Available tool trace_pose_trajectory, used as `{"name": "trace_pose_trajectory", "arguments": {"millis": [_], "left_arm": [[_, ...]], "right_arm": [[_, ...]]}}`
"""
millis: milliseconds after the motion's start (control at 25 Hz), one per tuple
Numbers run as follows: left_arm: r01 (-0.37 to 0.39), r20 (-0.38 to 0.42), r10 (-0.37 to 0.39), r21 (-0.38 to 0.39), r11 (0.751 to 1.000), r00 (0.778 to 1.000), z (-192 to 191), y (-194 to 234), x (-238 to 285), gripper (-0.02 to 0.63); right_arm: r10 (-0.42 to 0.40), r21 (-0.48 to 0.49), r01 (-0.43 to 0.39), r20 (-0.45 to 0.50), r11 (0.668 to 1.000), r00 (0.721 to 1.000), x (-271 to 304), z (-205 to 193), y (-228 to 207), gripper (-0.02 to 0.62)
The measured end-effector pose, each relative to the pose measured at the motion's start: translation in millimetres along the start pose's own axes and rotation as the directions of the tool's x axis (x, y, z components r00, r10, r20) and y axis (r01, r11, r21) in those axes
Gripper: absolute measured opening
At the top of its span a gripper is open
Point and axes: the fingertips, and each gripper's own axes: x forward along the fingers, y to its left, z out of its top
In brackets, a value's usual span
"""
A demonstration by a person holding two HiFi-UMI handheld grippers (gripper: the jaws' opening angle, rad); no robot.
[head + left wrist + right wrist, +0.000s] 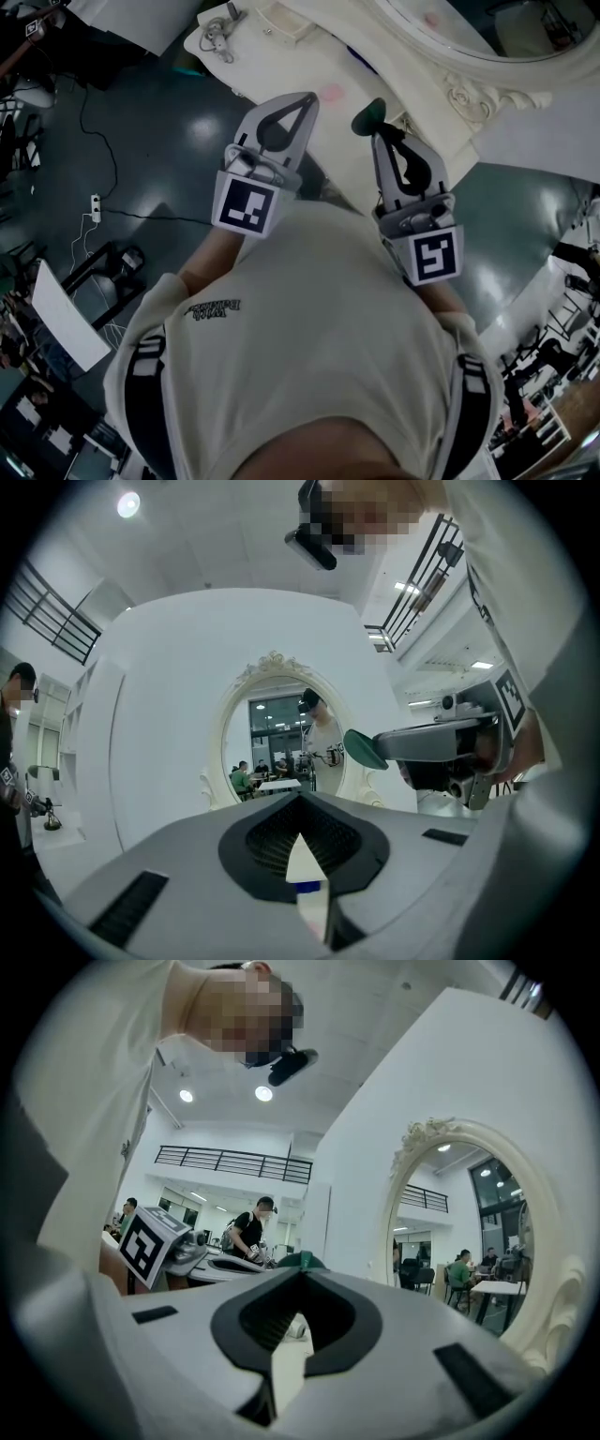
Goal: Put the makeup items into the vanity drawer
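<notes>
In front of your chest, both tools point level and side by side towards the cream vanity surface (272, 70). From your head view their tips overlap its near edge.

Your right hand-held gripper (379, 134) has its jaws pressed together on a dark green makeup item (368, 116). The item sticks out past the tips as a flat, rounded leaf shape, clear of the surface and not touching it.

Your left hand-held gripper (309, 97) also has its jaws closed, tips meeting. I can make out nothing clamped between them. Its own view shows only a pale sliver with a blue band through the slit behind the tips, and I cannot tell what that is.

A small pink thing (330, 92) lies on the surface just beyond and between the two sets of tips. It is too blurred to identify.

The oval mirror (281, 738) in its ornate white frame stands at the back of the surface, straight ahead of your left hand-held gripper.
</notes>
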Motion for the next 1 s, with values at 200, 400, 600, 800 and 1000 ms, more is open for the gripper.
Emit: {"name": "trace_pose_trajectory", "arguments": {"millis": [200,400,600,800,1000], "left_arm": [[0.007,-0.003,-0.007,0.002,1.000,1.000,-0.4,-1.0,0.8,0.014],[0.030,-0.018,-0.030,-0.006,1.000,0.999,-4.6,-7.4,4.7,0.014],[0.055,-0.022,-0.055,-0.014,0.998,0.998,-3.3,-15.5,9.9,0.014],[0.102,-0.032,-0.102,-0.023,0.995,0.994,0.5,-25.5,26.1,0.014],[0.161,-0.053,-0.163,-0.036,0.986,0.985,-2.1,-39.1,53.2,0.014]], "right_arm": [[-0.010,0.041,0.011,-0.017,0.999,1.000,-0.3,-7.1,-2.6,0.005],[-0.022,0.048,0.023,-0.022,0.999,1.000,-4.3,-9.2,-5.4,0.005],[-0.042,0.052,0.043,-0.030,0.998,0.999,-10.0,-9.6,-10.6,0.005],[-0.076,0.038,0.078,-0.045,0.996,0.996,-16.2,-6.8,-25.9,0.005],[-0.124,0.047,0.129,-0.085,0.991,0.989,-19.3,-15.7,-52.1,0.005]]}}
